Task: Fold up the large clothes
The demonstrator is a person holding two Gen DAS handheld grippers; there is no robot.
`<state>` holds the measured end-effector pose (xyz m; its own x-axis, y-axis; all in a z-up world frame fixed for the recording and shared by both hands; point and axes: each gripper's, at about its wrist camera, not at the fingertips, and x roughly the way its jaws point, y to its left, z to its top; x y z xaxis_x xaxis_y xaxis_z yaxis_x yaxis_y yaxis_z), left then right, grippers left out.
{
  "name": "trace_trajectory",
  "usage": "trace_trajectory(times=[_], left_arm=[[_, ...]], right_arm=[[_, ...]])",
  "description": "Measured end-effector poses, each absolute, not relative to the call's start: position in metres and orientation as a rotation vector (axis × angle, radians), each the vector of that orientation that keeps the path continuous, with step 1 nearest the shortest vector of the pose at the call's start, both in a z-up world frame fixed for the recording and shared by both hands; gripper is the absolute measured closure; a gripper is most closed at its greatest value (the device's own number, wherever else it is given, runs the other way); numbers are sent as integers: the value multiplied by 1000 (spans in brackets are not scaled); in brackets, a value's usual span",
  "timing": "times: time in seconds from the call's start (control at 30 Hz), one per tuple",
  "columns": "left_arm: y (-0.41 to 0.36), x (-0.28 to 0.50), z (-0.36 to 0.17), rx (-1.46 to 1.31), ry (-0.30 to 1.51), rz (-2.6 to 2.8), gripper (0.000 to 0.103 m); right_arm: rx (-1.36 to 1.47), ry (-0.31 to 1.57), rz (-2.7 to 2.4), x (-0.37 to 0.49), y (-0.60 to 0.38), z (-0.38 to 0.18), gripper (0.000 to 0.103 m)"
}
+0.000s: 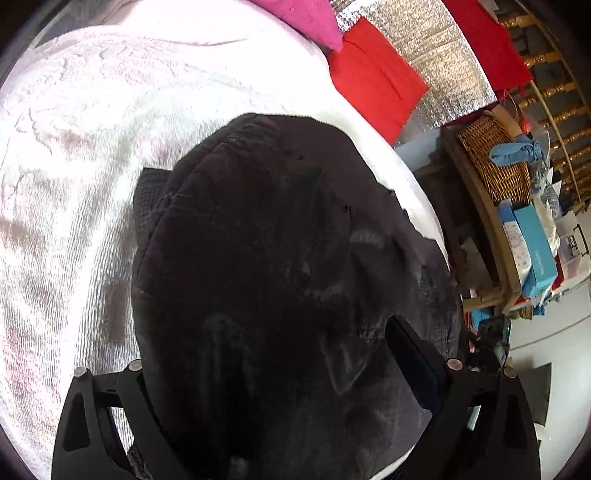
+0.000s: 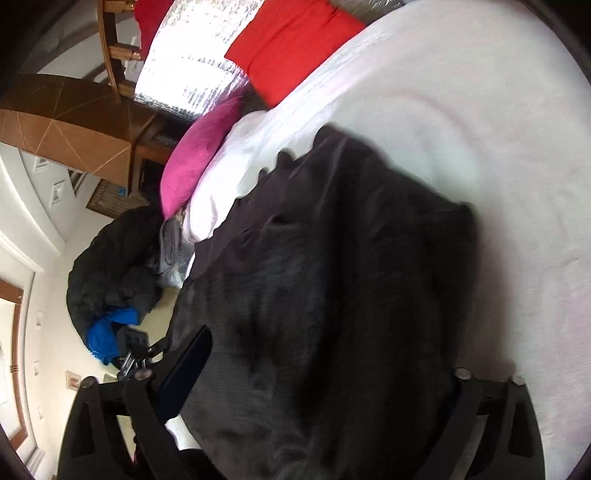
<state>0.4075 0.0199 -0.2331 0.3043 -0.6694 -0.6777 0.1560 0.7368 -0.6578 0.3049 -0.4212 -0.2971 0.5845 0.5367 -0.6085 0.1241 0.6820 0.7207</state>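
A large black garment [image 1: 266, 258] lies in a mound on a white bed sheet [image 1: 74, 166]. It fills the middle of the left wrist view and of the right wrist view [image 2: 332, 295]. My left gripper [image 1: 295, 369] stands wide open over the garment; its right finger [image 1: 410, 354] shows, the left one is hidden under cloth. My right gripper [image 2: 325, 369] is also open around the garment; its left finger [image 2: 188, 365] shows and the right one is hidden by the dark fabric. The right wrist view is blurred.
A red pillow [image 1: 373, 81] and a pink pillow [image 1: 310, 18] lie at the bed's head by a silver quilted headboard [image 1: 436, 55]. A wicker basket [image 1: 495, 158] and boxes stand on a shelf beside the bed. Dark clothes [image 2: 110, 266] lie piled on the floor.
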Motion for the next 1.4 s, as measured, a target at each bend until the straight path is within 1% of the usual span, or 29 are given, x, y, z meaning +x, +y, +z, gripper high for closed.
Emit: trace_trajectory(times=[0.03, 0.07, 0.1, 0.13, 0.17, 0.2, 0.23, 0.27, 0.33, 0.43, 0.53, 0.6, 0.63, 0.7, 0.73, 0.77, 0.8, 0.83, 0.87, 0.9, 0.93, 1.0, 1.03, 1.1, 1.17, 1.27, 1.33, 1.4], left_arm=[[20, 407, -232, -527, 1125, -567, 14], [21, 405, -230, -516, 1113, -548, 27], [22, 406, -229, -500, 1099, -523, 35], [23, 406, -227, -490, 1088, -505, 42], [24, 406, -226, -493, 1078, -502, 49], [26, 406, -224, -499, 1062, -497, 52], [27, 405, -221, -502, 1045, -495, 57], [28, 404, -217, -502, 1026, -492, 62], [31, 402, -208, -496, 976, -484, 70], [32, 401, -193, -511, 898, -485, 73], [32, 398, -184, -511, 839, -467, 73], [33, 401, -188, -490, 845, -424, 73], [32, 403, -194, -469, 867, -392, 71], [28, 411, -211, -405, 940, -333, 63], [27, 414, -221, -387, 983, -319, 54], [28, 416, -226, -391, 1002, -312, 50], [30, 416, -228, -402, 1007, -309, 49], [32, 416, -227, -406, 1008, -308, 47], [34, 415, -225, -405, 1016, -295, 41], [37, 413, -223, -405, 1020, -279, 40], [39, 409, -220, -407, 1017, -270, 40], [39, 403, -213, -383, 1016, -250, 38], [40, 398, -209, -365, 1010, -234, 37], [45, 384, -198, -330, 963, -186, 37], [53, 366, -185, -304, 889, -141, 30], [57, 338, -165, -273, 759, -114, 25], [51, 327, -157, -221, 715, -128, 25], [35, 321, -159, -153, 723, -153, 25]], right_arm=[[781, 946, 250, 306, -417, -297, 15], [768, 942, 232, 307, -414, -296, 18], [766, 936, 219, 307, -414, -293, 21], [768, 930, 205, 306, -415, -292, 28], [772, 923, 189, 306, -415, -290, 38], [770, 914, 179, 305, -414, -287, 43], [760, 905, 173, 305, -412, -284, 51], [743, 893, 167, 305, -409, -280, 57], [724, 864, 156, 305, -405, -271, 61], [708, 813, 147, 309, -399, -257, 63], [704, 736, 136, 317, -396, -243, 63], [661, 711, 107, 325, -392, -243, 63], [641, 727, 82, 330, -391, -249, 63], [651, 785, 39, 340, -396, -267, 63], [694, 807, 39, 341, -403, -277, 63], [726, 814, 50, 339, -408, -281, 60], [730, 816, 57, 337, -410, -279, 59], [720, 818, 56, 335, -410, -276, 55], [706, 821, 42, 333, -410, -273, 51], [693, 830, 30, 330, -409, -270, 48], [686, 836, 24, 328, -409, -267, 42], [687, 830, 10, 320, -410, -261, 40], [687, 824, 0, 314, -411, -258, 37], [682, 797, -34, 298, -414, -249, 35], [660, 754, -77, 279, -415, -238, 34], [562, 654, -114, 250, -405, -217, 34], [518, 578, -77, 233, -394, -205, 34], [495, 564, -31, 222, -382, -201, 35]])
